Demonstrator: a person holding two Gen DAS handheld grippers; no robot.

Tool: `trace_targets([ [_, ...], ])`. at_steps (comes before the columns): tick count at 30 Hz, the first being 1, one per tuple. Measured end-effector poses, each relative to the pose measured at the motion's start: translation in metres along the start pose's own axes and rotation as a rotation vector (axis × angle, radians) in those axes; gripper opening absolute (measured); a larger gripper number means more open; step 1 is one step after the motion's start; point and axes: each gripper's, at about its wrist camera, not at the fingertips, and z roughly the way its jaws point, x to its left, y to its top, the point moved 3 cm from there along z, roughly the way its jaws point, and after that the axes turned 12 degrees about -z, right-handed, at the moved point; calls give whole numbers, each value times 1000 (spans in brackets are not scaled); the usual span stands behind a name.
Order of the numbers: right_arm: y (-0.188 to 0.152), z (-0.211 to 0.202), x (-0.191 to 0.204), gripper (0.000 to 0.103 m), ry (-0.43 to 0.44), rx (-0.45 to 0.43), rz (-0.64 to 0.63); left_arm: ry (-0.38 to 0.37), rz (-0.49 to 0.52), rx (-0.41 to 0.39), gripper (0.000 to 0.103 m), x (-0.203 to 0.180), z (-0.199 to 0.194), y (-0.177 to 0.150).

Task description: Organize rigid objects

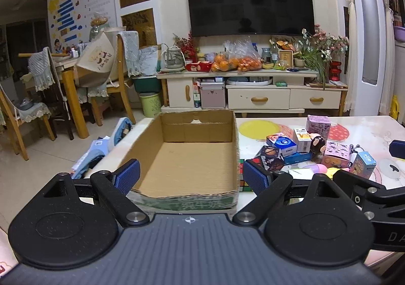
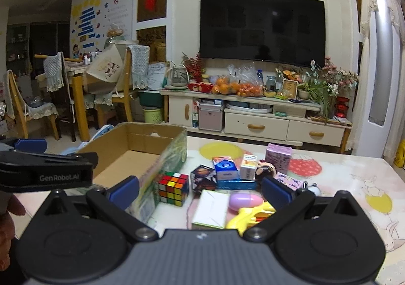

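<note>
Cardboard box (image 1: 192,158) fills the middle of your left wrist view, open-topped, and its brown floor shows bare right to the far wall. A small notch is torn in the far rim. Your left gripper (image 1: 192,176) hangs over the near edge of that box with its blue pads spread wide and nothing between them.

Right of the box, on the bench (image 2: 341,183), lies the heap you are sorting. In your right wrist view the Rubik's cube (image 2: 174,189) sits just beside the box's printed side wall, at centre frame. Next to it stands a dark cube with planets (image 2: 203,178), then a blue-and-white carton (image 2: 226,167) and a small white-and-orange carton (image 2: 248,166), both resting on a flat blue box (image 2: 236,184). A purple box (image 2: 278,158) stands behind them, toward the upper right of the heap.

Lower centre, a white carton (image 2: 211,209) lies flat, touching a pink egg shape (image 2: 245,201) and a yellow toy (image 2: 250,216). Your right gripper (image 2: 202,192) is also spread wide, empty, its pads framing this cluster.

A dark-haired figurine (image 2: 263,171) is partly hidden behind the right pad, and the pink patterned box (image 1: 336,153) shows clearly only in the left view. The yellow toy's lower part is cut off by the gripper body, so you cannot tell its full shape. At the left edge of the right view a hand (image 2: 7,229) holds the other gripper's handle.
</note>
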Motion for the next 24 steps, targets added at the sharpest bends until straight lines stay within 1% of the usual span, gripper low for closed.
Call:
trace_targets([
  [10,8,-7,18,102,13,-31,-25,11,-15,-16,103,3,-5,1],
  [24,4,-13,18,102,-4,-60,-23,-6,-12,-25,103,-1,-7,-3],
])
